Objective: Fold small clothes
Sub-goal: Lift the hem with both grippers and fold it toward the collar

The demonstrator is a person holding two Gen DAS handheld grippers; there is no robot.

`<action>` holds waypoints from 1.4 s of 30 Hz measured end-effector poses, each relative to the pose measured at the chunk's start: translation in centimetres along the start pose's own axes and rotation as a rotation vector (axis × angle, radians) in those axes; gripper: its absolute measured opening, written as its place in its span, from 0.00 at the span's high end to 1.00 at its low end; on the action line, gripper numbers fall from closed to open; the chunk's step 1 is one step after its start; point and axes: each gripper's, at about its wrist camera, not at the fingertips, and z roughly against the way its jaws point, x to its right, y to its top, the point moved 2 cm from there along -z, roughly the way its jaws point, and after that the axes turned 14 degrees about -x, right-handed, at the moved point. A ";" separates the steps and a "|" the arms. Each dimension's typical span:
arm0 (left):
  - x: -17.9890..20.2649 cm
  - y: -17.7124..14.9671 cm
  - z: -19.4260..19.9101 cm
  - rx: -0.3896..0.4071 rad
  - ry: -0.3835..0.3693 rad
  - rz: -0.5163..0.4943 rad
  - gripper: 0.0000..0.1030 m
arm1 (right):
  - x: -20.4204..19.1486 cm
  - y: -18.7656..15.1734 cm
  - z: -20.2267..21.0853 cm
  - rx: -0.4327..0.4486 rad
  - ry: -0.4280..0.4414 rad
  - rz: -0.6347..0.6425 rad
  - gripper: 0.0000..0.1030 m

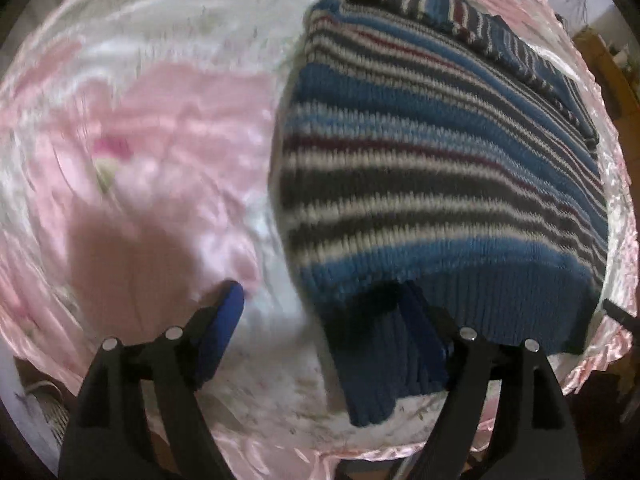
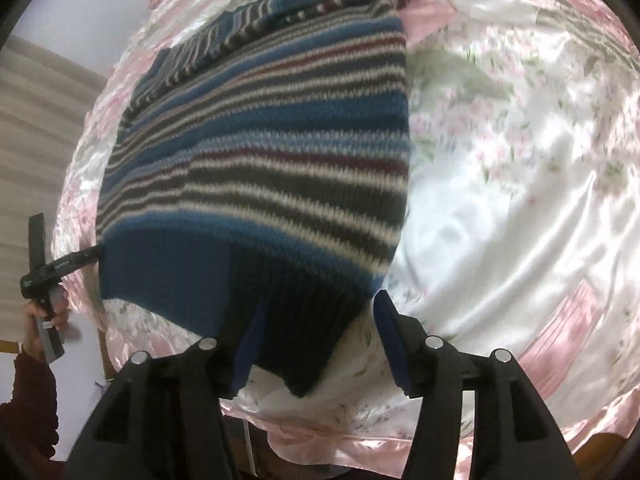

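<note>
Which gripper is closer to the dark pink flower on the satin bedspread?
Left. The left gripper faces the dark pink printed flower, beside the striped knit sweater; the right gripper straddles the sweater's opposite hem corner.

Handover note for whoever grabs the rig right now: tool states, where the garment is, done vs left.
Left tool: open, fingers spread wide; the sweater's ribbed hem corner drapes over its right finger, not pinched.
Right tool: open, fingers either side of the hem's other corner, nothing clamped.
Striped sweater: lies on the pink floral satin cover, hem end nearest both tools; one sleeve is folded across the far end.
Done: sleeve tucked in, body narrowed, as far as the blur shows.
Left: probably grip both hem corners and fold the hem up toward the collar end, then flatten.
</note>
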 end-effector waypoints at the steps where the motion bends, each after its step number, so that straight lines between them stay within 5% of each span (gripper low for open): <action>1: 0.2 -0.3 -0.1 0.001 0.003 -0.009 0.23 | 0.0 -0.2 -0.3 -0.001 -0.004 -0.004 0.45; 8: 1.9 -1.2 -1.2 -0.012 0.069 -0.063 0.23 | -0.6 -0.8 -2.2 -0.029 -0.053 -0.008 0.45; 11: 2.7 -1.1 -1.2 -0.011 0.036 -0.059 0.33 | -0.8 -0.8 -2.8 -0.043 -0.046 -0.014 0.45; 13: 3.3 -1.3 -1.1 -0.018 0.005 -0.078 0.48 | -1.0 -0.9 -3.0 -0.049 -0.037 -0.011 0.44; 20: 3.8 -1.6 -1.5 -0.016 -0.008 -0.086 0.53 | -2.0 -1.3 -3.9 -0.075 -0.019 0.023 0.45; 24: 4.3 -1.8 -1.3 -0.026 -0.046 -0.089 0.74 | -2.3 -1.6 -4.1 -0.062 -0.012 0.023 0.60; 27: 4.4 -1.7 -1.3 -0.027 -0.077 -0.074 0.88 | -2.4 -1.6 -3.9 -0.053 0.024 0.030 0.87; 42: 5.0 0.7 4.3 0.038 -0.245 -0.075 0.90 | -2.4 1.5 3.0 0.074 0.224 0.069 0.91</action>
